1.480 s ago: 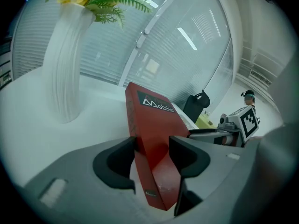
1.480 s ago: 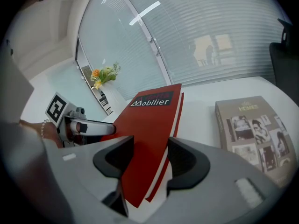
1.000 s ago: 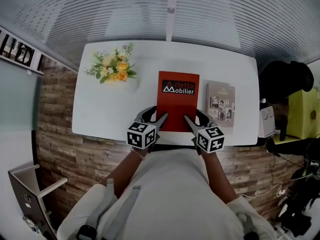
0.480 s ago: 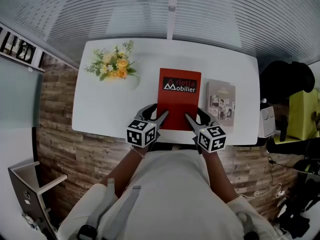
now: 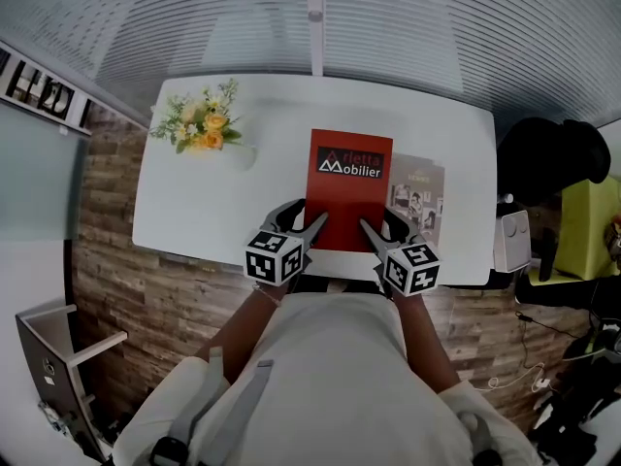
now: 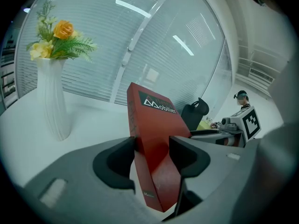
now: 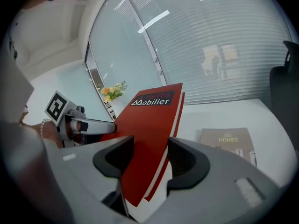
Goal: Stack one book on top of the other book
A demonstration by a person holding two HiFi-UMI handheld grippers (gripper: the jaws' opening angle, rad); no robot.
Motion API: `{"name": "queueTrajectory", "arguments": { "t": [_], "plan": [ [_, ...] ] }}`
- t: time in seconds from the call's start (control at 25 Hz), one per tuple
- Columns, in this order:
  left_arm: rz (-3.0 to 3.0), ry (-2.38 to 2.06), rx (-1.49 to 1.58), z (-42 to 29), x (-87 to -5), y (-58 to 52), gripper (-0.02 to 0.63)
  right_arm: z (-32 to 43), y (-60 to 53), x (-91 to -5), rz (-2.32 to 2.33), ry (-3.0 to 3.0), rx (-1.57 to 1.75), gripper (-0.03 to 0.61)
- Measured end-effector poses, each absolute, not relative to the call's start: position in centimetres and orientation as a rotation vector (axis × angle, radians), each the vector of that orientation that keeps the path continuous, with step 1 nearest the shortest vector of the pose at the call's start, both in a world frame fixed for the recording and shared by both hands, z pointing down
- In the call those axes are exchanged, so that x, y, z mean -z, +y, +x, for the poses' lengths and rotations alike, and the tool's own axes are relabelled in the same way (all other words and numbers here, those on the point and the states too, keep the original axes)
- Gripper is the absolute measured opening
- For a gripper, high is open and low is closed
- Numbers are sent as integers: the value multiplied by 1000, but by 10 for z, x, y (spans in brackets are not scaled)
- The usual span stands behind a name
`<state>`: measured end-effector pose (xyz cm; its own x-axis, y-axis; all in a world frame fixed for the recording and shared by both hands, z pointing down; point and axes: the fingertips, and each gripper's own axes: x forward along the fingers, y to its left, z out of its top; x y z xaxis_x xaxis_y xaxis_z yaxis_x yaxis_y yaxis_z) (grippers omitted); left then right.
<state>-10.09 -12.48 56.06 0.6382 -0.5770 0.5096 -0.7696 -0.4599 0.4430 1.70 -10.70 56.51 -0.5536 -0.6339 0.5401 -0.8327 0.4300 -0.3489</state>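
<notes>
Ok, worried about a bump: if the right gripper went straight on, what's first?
The right gripper holds the red book; past it, probably the white table, left of the HOMES book.

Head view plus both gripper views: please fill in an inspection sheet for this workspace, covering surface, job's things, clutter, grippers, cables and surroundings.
Surface: white table, no spills seen.
Job's things: red Mobilier book lifted and tilted off the table; HOMES book lies flat just to its right; not yet stacked.
Clutter: vase of flowers at the far left corner, apart from both books.
Grippers: left gripper and right gripper each clamp a near corner of the red Mobilier book.
Cables: cables on the floor at the right, off the table.
Surroundings: black chair at the right; blinds behind the table; wood-pattern floor.
</notes>
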Motion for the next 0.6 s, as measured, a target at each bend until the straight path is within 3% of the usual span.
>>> {"name": "queueTrajectory", "arguments": {
  "t": [0.6],
  "plan": [
    [2212, -1048, -389, 47, -545, -113, 239, 165, -94, -549, 1279, -2359, -846, 227]
  ]
}}
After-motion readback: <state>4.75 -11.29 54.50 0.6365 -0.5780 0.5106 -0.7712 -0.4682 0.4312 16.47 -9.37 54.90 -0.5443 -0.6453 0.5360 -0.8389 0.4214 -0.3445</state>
